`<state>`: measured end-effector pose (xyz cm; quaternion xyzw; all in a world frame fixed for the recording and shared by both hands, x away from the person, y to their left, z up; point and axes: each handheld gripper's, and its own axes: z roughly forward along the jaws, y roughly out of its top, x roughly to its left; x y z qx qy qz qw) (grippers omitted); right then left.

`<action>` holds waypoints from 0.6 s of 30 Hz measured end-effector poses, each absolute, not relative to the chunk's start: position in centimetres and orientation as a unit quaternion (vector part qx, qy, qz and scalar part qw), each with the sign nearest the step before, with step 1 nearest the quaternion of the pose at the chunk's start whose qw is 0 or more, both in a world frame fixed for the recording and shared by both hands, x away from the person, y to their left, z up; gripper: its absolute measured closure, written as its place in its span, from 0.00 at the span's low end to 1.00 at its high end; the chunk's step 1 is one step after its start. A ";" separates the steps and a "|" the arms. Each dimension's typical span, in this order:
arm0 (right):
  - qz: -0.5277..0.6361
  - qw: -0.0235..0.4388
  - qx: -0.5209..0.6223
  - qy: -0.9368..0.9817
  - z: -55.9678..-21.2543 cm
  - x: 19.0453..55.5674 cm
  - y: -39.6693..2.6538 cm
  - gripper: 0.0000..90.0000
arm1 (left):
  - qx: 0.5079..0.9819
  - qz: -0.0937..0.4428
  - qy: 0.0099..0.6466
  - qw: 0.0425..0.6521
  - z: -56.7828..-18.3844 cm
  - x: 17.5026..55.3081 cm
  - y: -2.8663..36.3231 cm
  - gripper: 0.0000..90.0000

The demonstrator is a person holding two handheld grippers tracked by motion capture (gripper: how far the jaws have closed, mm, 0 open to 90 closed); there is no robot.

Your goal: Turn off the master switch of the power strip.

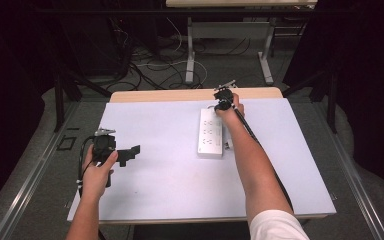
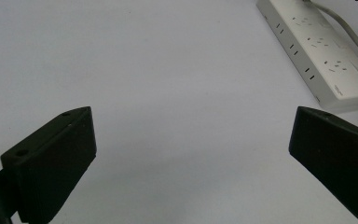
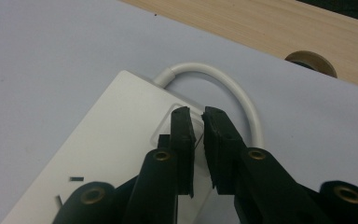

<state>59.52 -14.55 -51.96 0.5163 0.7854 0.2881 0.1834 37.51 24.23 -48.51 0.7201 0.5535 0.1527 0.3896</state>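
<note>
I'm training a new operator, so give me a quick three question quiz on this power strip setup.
1. True or false: the left gripper holds the power strip.
2. Over which end of the strip does the right gripper hang: A, the cable end, or B, the plain end?
3. What colour is the cable?

Key: 1 false, its jaws stand wide apart over bare table. 2 A. 3 white.

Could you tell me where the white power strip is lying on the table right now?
In the high view the power strip lies right of centre on the white mat, under the right gripper at its far end.
</note>
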 end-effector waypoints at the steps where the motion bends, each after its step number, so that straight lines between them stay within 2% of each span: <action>1: 0.284 0.180 0.516 0.788 -51.9 59.5 -14.6 0.87 | 0.721 0.153 0.553 0.388 -48.5 37.5 24.3 0.01; 10: 0.277 0.178 0.503 0.799 -50.9 58.9 -14.6 0.79 | 0.723 0.155 0.551 0.386 -48.5 37.5 24.0 0.01; 11: 0.275 0.180 0.503 0.800 -50.8 58.8 -14.6 0.75 | 0.723 0.155 0.552 0.386 -48.4 37.5 24.0 0.01; 18: 0.270 0.167 0.501 0.805 -50.5 58.3 -14.7 0.63 | 0.723 0.157 0.551 0.386 -48.5 37.5 24.1 0.01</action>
